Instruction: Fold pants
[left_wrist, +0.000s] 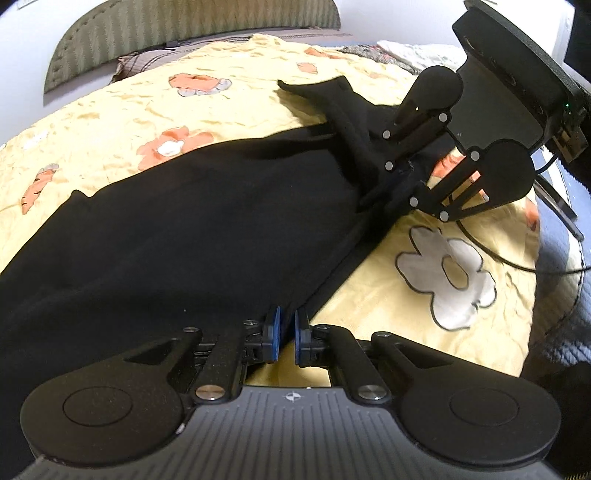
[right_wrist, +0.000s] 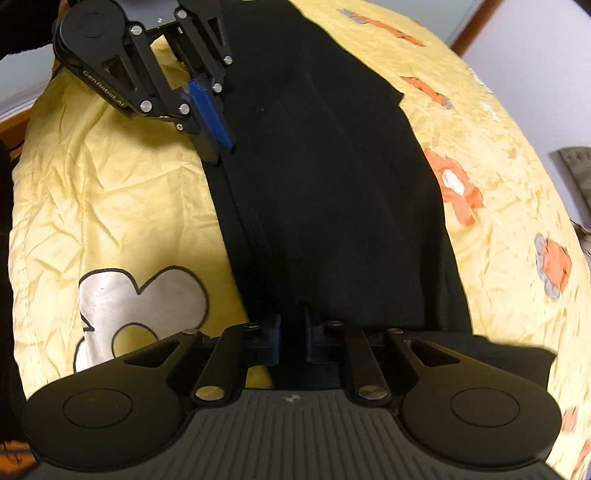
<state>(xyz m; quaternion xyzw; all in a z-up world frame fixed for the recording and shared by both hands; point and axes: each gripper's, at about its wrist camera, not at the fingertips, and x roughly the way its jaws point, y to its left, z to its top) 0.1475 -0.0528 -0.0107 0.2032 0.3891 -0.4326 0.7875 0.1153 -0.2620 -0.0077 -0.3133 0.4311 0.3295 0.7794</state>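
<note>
Black pants lie spread on a yellow flowered bedspread; they also fill the middle of the right wrist view. My left gripper is shut on the near edge of the pants, its blue pads close together with black cloth between them. It shows in the right wrist view at the pants' left edge. My right gripper is shut on the pants' edge, with cloth between its pads. In the left wrist view the right gripper grips the far end, where the cloth bunches up.
The bedspread carries a white flower patch and orange flowers. A green headboard stands beyond the bed. A black cable trails over the bed's right side. The bed edge falls away at the right.
</note>
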